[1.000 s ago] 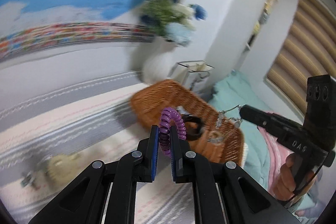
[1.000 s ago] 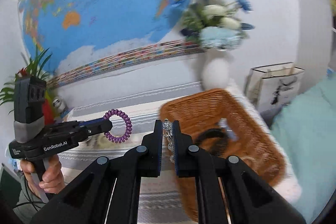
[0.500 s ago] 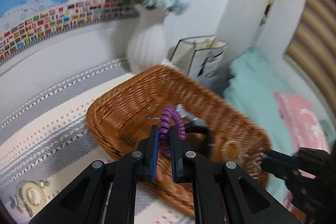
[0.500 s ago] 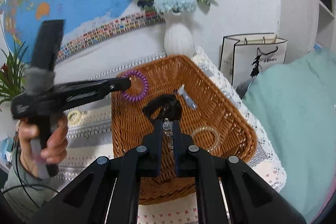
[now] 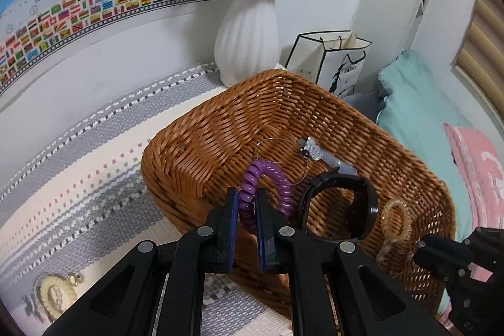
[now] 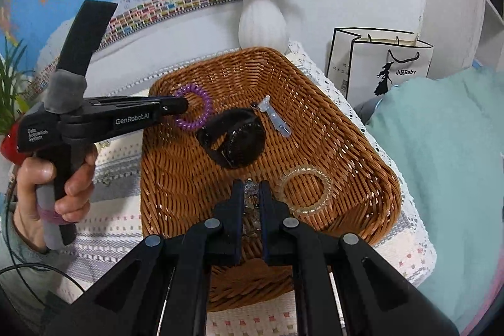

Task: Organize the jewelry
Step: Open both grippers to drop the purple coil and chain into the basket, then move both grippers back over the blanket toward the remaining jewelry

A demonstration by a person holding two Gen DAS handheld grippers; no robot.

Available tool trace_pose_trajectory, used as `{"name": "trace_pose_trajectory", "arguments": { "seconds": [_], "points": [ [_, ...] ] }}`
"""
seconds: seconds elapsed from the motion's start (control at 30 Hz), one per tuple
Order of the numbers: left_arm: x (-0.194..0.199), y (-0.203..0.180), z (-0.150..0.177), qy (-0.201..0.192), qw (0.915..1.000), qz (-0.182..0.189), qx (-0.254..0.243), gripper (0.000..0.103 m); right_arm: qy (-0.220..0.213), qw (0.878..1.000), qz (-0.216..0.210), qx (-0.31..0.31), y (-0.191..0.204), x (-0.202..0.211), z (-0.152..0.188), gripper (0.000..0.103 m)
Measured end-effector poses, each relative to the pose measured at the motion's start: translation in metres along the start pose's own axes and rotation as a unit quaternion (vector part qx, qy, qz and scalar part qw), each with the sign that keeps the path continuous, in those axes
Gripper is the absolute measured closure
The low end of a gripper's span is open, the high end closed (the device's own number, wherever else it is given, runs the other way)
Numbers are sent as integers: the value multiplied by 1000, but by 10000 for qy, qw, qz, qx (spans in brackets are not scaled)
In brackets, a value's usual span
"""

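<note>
A brown wicker basket [image 5: 220,109] [image 6: 214,65] sits on a striped cloth. My left gripper [image 5: 245,194] [image 6: 184,104] is shut on a purple spiral hair tie [image 5: 271,175] [image 6: 201,115], held over the basket's far left corner. My right gripper [image 6: 251,185] [image 5: 420,247] is shut on a small clear crystal piece [image 6: 251,210] low over the basket's near side. Inside the basket lie a black watch [image 6: 239,137] [image 5: 365,200], a clear hair clip [image 6: 275,118] [image 5: 318,151], a clear beaded bracelet [image 6: 326,183] [image 5: 395,202] and a thin gold hoop [image 5: 283,140].
A gold brooch [image 5: 55,293] lies on the cloth left of the basket. A white vase [image 5: 249,37] [image 6: 263,21] with flowers stands behind the basket. A white paper bag [image 6: 378,68] and teal bedding [image 6: 441,147] are to the right. A hand [image 6: 63,178] holds the left gripper.
Both grippers came down toward the basket. The left one carried the purple hair tie over the basket's left part. The right one lowered the crystal piece over the near side.
</note>
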State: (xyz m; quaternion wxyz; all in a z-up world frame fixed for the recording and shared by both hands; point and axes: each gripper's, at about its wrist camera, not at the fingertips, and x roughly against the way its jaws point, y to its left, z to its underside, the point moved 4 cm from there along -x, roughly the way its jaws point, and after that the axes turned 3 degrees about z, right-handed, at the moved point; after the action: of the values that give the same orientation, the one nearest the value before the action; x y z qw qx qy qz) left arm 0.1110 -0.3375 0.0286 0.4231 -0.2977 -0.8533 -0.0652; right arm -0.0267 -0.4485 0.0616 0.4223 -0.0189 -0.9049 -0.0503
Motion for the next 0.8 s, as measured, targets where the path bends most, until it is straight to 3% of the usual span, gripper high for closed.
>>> {"name": "trace_pose_trajectory", "arguments": {
  "seconds": [0.1,0.17,0.23,0.3,0.37,0.53,0.8],
  "points": [
    [7,0,2,-12,9999,146,24,88,-16,9998,-133,-153,-2,4,-1,91],
    [19,1,4,-12,9993,374,84,77,-66,9996,-203,-203,-2,10,-2,90],
    [34,1,6,-123,9989,439,56,53,-151,9995,-211,-205,0,18,-4,87],
    [52,4,8,-327,9989,328,6,48,-266,9992,-221,-205,2,27,-6,81],
    [71,9,13,-440,9982,401,0,48,-433,9986,-248,-178,8,39,-7,74],
    [128,41,33,-867,9954,367,193,48,-712,9967,-401,22,33,61,-11,74],
    [209,123,80,-1484,9846,-30,924,48,-794,9918,-925,388,102,68,-15,74]
  ]
}}
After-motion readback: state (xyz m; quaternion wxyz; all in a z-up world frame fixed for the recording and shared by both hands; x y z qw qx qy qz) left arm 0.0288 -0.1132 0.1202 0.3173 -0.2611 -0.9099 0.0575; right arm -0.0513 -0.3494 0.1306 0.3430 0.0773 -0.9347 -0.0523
